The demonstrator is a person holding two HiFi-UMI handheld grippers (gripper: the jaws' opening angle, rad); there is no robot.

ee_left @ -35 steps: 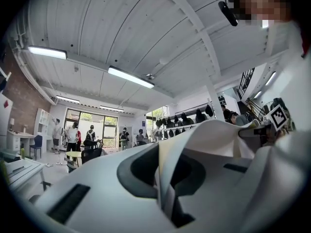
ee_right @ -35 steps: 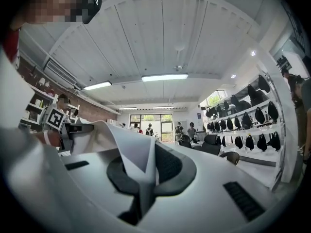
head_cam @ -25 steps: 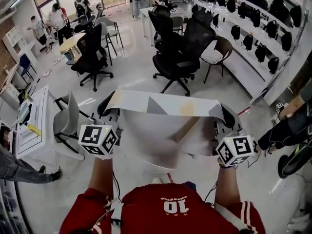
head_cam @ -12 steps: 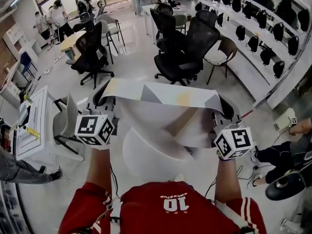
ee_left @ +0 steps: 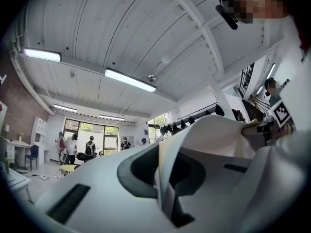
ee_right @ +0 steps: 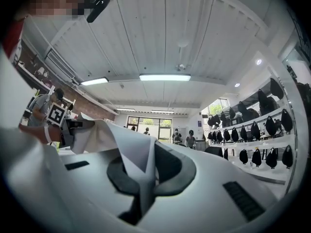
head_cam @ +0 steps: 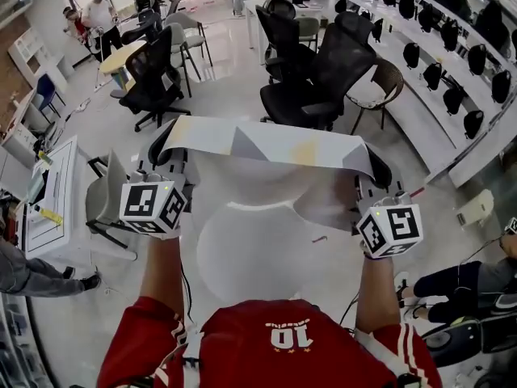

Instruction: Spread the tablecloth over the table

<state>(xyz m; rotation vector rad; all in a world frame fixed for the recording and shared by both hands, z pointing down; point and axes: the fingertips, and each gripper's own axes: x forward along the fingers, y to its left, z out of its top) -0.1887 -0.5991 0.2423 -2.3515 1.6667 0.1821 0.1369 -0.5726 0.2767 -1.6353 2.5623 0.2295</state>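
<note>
The pale grey tablecloth with faint triangles and a yellowish patch (head_cam: 266,146) is up in the air, its top edge stretched nearly level between the two grippers, the rest hanging toward the person. The left gripper (head_cam: 164,153) is clenched on one corner: in its own view the jaws pinch a fold of cloth (ee_left: 209,137) at (ee_left: 165,181). The right gripper (head_cam: 373,170) is likewise clamped on the other corner (ee_right: 114,142), the fold caught at (ee_right: 145,181).

Judging by this, the step in hand is carrying the opened cloth over the small round white table (head_cam: 242,257) that lies low beneath it. The next move likely calls for lowering both corners evenly past the table's far rim, keeping the edge taut so that it drapes centred.

No container shows on the table. The long white wall shelves (head_cam: 420,95) carry rows of dark rounded items, too small to identify.
</note>
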